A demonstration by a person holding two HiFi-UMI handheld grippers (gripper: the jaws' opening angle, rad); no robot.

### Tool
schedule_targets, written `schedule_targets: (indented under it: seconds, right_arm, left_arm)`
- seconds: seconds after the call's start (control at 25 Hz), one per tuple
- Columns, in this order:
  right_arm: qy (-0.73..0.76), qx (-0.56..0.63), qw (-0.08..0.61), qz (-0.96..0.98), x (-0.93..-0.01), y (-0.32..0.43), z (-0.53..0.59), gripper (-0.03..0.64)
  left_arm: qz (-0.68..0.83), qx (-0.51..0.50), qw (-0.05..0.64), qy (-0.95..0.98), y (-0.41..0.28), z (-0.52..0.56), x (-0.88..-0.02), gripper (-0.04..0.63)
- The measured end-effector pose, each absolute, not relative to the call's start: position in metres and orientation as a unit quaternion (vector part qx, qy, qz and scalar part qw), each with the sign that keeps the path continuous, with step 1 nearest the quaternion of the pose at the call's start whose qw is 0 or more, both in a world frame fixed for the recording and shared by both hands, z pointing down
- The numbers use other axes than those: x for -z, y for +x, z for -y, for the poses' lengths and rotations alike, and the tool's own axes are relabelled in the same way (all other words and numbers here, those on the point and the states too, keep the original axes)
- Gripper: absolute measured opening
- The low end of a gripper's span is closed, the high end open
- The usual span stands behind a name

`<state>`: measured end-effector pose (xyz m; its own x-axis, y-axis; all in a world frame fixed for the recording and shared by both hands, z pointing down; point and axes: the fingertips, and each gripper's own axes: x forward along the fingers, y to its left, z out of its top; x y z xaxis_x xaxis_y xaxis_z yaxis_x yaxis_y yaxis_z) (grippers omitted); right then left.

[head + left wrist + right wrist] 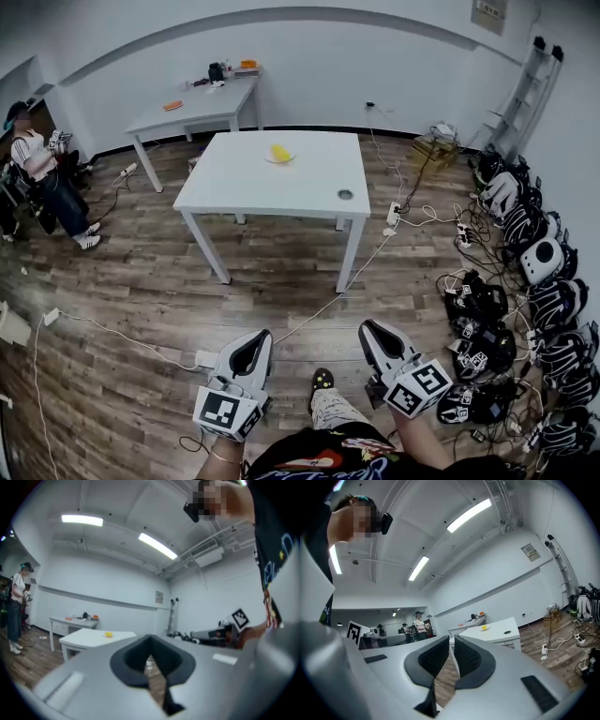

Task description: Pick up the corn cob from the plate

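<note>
You'll find no word or number here that can actually be read. The left cube [228, 411] on your left gripper [251, 354] and the right cube [420, 386] on your right gripper [375, 339] carry only black-and-white square patterns (codes, not letters). A small plate [488, 13] high on the far wall [375, 66] shows markings too small to make out. Your shirt [323, 461] bears coloured lettering, cut off at the picture's lower edge and illegible.
</note>
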<state>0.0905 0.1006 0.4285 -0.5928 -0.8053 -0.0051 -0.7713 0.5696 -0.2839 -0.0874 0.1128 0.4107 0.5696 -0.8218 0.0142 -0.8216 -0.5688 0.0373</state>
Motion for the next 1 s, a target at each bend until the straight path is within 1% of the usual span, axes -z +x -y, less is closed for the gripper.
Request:
schedule_targets:
  seconds: [0.28,0.48,0.64,0.84,1.0]
  right_arm:
    - [-0.427,0.124,0.080,-0.892,-0.429,0.076,0.063,0.020]
    - [-0.412,0.115,0.075,-0.901,-0.421,0.070,0.183,0.020]
    - [-0.395,0.101,0.066,-0.911,-0.414,0.057,0.258,0.020]
    - [-0.385,0.107,0.067,-0.914,-0.405,0.037,0.345,0.020]
    - [-0.396,0.100,0.054,-0.911,-0.411,0.017,0.428,0.020]
  left_arm:
    - [0.476,-0.002,0.007,0.879,-0.104,0.039,-0.415,-0.011]
    - [0.481,0.004,-0.017,0.877,-0.102,0.156,-0.391,-0.011]
    - [0.480,0.037,-0.042,0.875,-0.099,0.223,-0.365,-0.011]
    - [0.479,0.022,-0.030,0.877,-0.112,0.310,-0.378,-0.011]
    - [0.475,0.004,-0.026,0.880,-0.126,0.390,-0.395,-0.011]
